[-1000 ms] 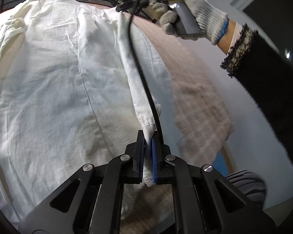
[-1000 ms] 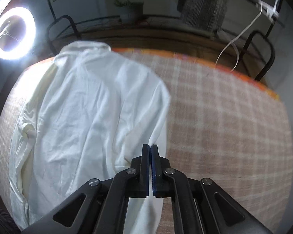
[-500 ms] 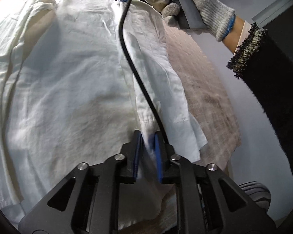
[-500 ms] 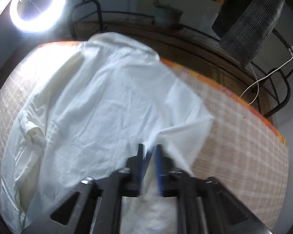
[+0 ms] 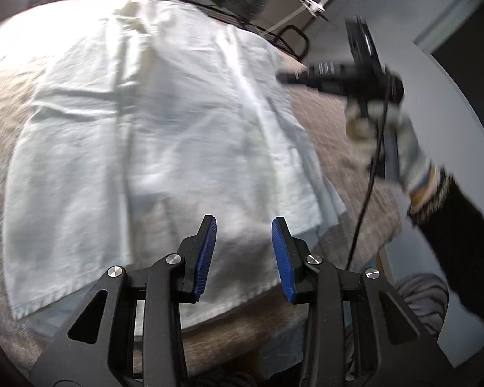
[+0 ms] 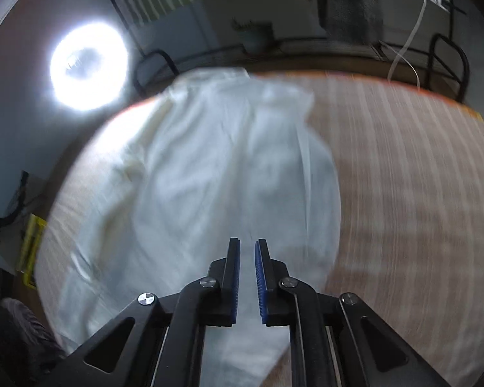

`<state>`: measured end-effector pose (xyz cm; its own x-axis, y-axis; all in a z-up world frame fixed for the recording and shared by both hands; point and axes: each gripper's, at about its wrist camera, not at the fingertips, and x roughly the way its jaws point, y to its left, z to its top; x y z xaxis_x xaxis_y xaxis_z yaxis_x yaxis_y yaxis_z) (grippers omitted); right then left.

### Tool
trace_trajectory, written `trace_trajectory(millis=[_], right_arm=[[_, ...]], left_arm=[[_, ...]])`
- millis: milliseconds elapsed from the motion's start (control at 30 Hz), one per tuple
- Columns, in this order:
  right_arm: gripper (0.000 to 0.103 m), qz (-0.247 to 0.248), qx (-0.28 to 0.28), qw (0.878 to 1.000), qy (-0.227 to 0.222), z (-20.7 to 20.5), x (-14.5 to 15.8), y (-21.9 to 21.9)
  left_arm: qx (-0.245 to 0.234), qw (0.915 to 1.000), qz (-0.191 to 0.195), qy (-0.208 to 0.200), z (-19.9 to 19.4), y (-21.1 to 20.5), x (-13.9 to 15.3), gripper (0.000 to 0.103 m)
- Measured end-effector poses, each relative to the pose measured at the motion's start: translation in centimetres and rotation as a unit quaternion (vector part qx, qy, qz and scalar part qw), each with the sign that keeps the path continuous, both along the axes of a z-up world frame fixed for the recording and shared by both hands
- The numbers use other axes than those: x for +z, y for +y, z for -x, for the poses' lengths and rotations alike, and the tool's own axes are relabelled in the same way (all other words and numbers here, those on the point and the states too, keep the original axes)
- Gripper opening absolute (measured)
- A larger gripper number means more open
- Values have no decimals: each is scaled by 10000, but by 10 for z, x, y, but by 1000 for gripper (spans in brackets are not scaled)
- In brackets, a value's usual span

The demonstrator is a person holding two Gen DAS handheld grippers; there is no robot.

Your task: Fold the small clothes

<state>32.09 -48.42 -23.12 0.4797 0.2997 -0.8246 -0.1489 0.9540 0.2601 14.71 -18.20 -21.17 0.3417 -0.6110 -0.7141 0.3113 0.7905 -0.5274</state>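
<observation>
White shirt [image 5: 151,135] lies spread flat on the checked cloth [image 6: 409,177] that covers the worktop, its collar end toward the far edge and its hem nearest you. Your left claw [image 5: 243,251] hovers over the hem with its blue pads well apart; its jaws have just been opening, and no fabric sits between them. Your right claw [image 6: 247,274] hangs over the lower middle of the shirt with only a narrow gap between its pads; its jaws have just been closing, and they pinch nothing, the cloth showing through the slit. In the left wrist view your right hand [image 5: 380,132], in a knitted glove with a dark sleeve [image 5: 461,235] behind it, holds that gripper above the bare cloth just right of the shirt, badly blurred. A black cable [image 5: 363,200] drops from it across the right side of the view, clear of the shirt. Beyond the far edge stand a bright ring light [image 6: 87,67], a small potted plant [image 6: 253,34], black metal chair backs [image 6: 448,61] and a grey hanging textile [image 6: 350,3].
</observation>
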Motion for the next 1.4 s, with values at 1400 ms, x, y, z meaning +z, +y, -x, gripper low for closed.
trace_trajectory(millis=[1400], right_arm=[[0,-707,137,9941,809,162,-25,-3]], left_arm=[[-104,9921,869,897,-24,-58,-25,0]])
